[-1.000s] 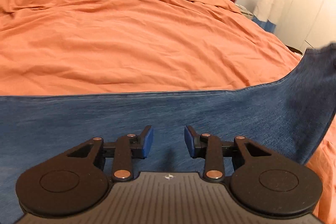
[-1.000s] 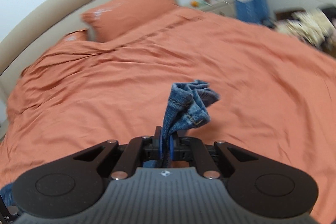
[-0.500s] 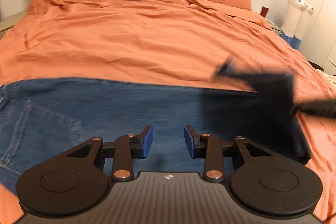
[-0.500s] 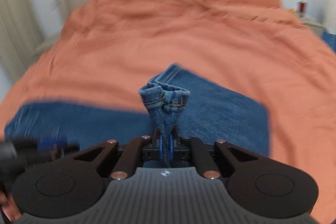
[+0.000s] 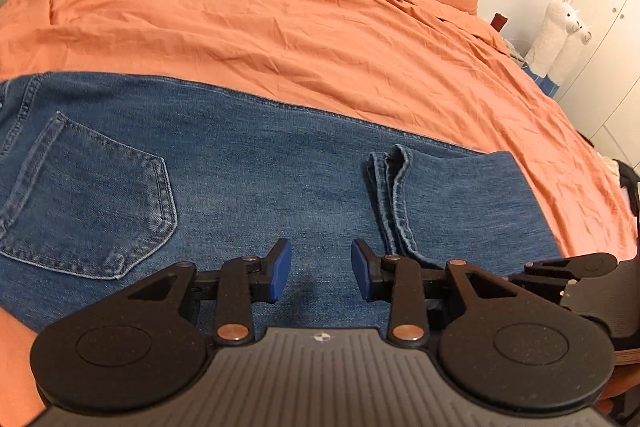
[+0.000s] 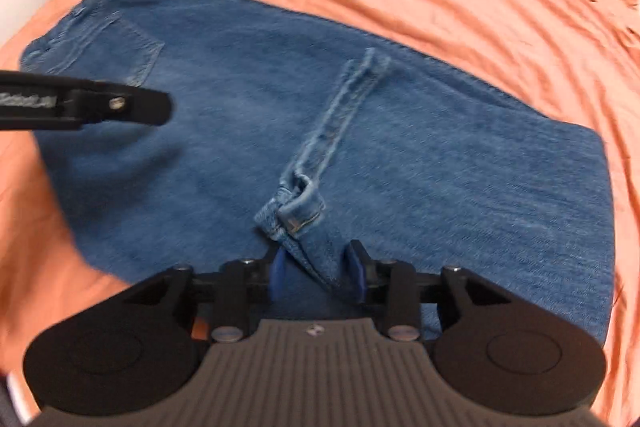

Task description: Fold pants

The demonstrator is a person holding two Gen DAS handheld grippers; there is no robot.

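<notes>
Jeans (image 5: 256, 187) lie flat on the bed (image 5: 280, 27), on its near part, orange duvet all round. Far left: waistband end, back pocket (image 5: 88, 203) facing up. Left tongs (image 5: 320, 269) hover just above the denim mid-length, jaws apart, grasping nothing. Right of them the leg hems (image 6: 296, 211) rest on top of the thigh area, so the lengthwise fold-over looks done; the fold edge forms the right end of the stack. Right tongs (image 6: 316, 277): jaws have just been opening, hem cloth lies between the pads but no longer pinched. Judgement: roughly halfway. Left to do: hems sit bunched and need flattening, then another fold across
</notes>
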